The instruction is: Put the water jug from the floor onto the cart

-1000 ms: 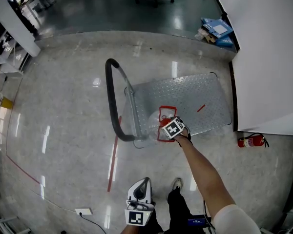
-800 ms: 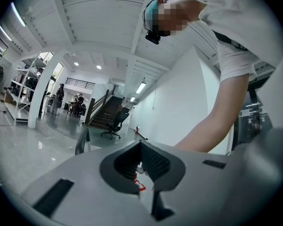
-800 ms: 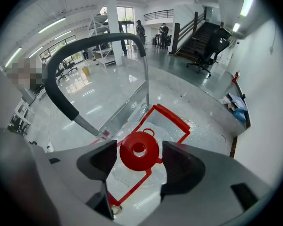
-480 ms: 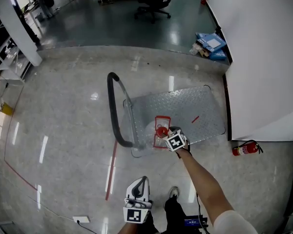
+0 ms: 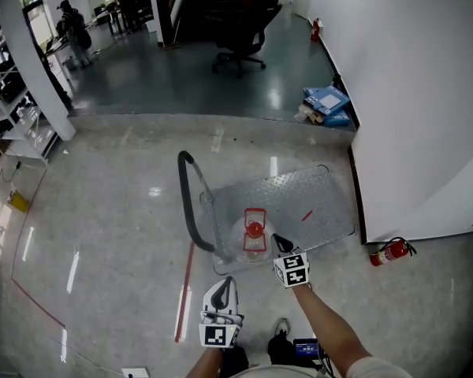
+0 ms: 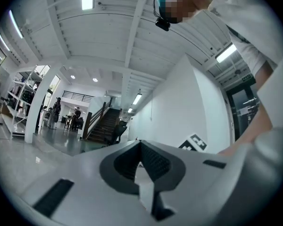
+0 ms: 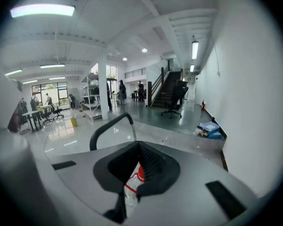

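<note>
Sitting on the cart (image 5: 307, 195) deck at the handle (image 5: 191, 207) end, jug (image 5: 254, 239) is just ahead of the right gripper (image 5: 280, 246) fingers, not touching; jaws clenched together, empty. Left gripper (image 5: 227, 288) also closed on nothing, short of the cart edge. Extinguisher (image 5: 390, 250) by wall (image 5: 410, 93), right of right fingers. Blue boxes (image 5: 325, 101), chair (image 5: 240, 38) far beyond cart. Red floor tape (image 5: 185, 290) left of left fingers.

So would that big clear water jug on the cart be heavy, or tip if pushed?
The water jug looks bulky, so likely heavy if full; I can't see the fill level. It stands upright on the cart, a metal deck with no side rail, so a shove might slide or tip it.
</note>
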Tool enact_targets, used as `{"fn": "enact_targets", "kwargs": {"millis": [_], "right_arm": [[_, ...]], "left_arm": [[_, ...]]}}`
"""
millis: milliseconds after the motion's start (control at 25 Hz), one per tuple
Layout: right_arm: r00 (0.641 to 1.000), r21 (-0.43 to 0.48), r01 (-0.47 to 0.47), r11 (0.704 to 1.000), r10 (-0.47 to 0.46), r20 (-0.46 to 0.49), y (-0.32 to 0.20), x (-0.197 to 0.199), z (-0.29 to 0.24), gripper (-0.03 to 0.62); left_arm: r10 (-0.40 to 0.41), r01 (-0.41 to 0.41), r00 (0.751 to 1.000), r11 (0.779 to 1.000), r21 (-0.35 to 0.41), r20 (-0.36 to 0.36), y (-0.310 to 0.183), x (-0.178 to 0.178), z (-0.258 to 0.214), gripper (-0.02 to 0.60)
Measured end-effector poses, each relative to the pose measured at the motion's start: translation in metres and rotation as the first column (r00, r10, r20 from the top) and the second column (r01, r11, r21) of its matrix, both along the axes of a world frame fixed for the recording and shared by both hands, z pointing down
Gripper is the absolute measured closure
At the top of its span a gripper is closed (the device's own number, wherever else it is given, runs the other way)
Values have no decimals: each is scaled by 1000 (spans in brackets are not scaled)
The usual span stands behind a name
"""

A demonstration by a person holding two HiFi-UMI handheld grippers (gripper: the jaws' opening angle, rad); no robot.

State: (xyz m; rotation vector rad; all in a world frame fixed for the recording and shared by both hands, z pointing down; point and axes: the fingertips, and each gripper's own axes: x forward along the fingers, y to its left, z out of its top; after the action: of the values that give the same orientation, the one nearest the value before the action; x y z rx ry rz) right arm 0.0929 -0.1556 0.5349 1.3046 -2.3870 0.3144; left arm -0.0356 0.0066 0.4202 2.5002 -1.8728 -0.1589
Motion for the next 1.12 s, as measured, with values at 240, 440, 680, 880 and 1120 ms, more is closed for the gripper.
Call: {"fn": "enact_targets", "kwargs": {"millis": [240, 440, 680, 880, 1120], "right_arm": [[991, 182, -40, 983, 15, 135, 83, 22, -94, 582], [984, 273, -53, 960, 4, 177, 149, 40, -130, 582], [977, 238, -54, 970, 2, 212, 184, 46, -123, 583], [972, 237, -42, 971, -15, 236, 195, 40, -124, 583], [969, 250, -37, 968, -26, 245, 199, 40, -130, 583]], "left_arm": [[-21, 21, 1000, 1000, 17, -6, 21, 3, -21, 578], [-12, 12, 1000, 999, 49, -17, 39, 12, -40, 578], [12, -11, 1000, 998, 55, -14, 47, 26, -46, 578], [17, -17, 1000, 998, 62, -8, 54, 29, -49, 578], [9, -8, 1000, 998, 61, -10, 60, 29, -50, 578]]}}
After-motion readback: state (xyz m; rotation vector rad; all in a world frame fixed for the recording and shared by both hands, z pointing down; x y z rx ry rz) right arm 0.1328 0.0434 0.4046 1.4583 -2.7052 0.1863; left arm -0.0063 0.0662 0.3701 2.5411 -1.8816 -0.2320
